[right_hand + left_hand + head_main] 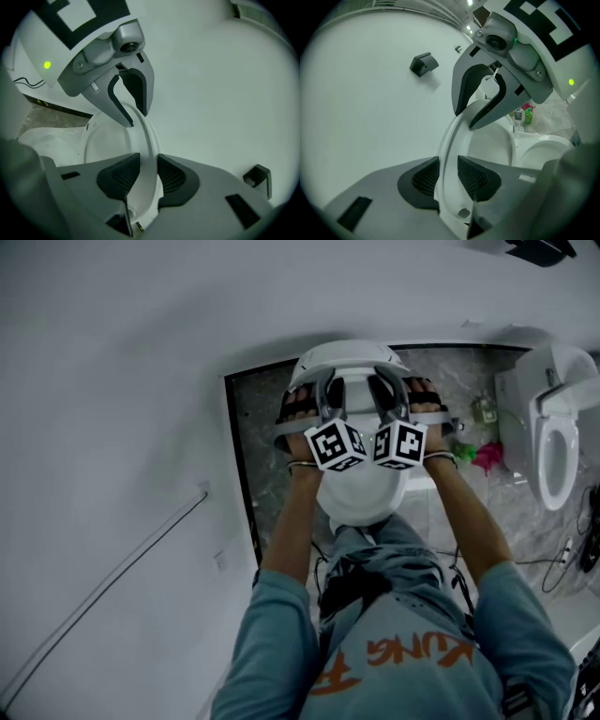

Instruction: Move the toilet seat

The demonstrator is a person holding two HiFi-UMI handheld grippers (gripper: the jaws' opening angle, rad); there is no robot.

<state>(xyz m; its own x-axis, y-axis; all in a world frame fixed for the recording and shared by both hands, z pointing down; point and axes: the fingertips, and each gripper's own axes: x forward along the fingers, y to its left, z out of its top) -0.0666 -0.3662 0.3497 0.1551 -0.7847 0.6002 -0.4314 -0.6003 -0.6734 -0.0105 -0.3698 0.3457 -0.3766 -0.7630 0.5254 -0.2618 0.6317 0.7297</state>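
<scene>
The toilet seat (446, 150) is smooth, glossy white, probably plastic. The left hand-held gripper (448, 171) and right hand-held gripper (149, 176) are matt grey plastic; their pads (423, 177) are black with a fine meshed texture. The wall (112, 381) is smooth matt white, the floor (246, 423) veined grey stone.

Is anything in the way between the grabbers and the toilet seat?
No, nothing that shows. The left gripper and the right gripper each have the white rim of the toilet seat clamped between their pads, with nothing else in between.
</scene>
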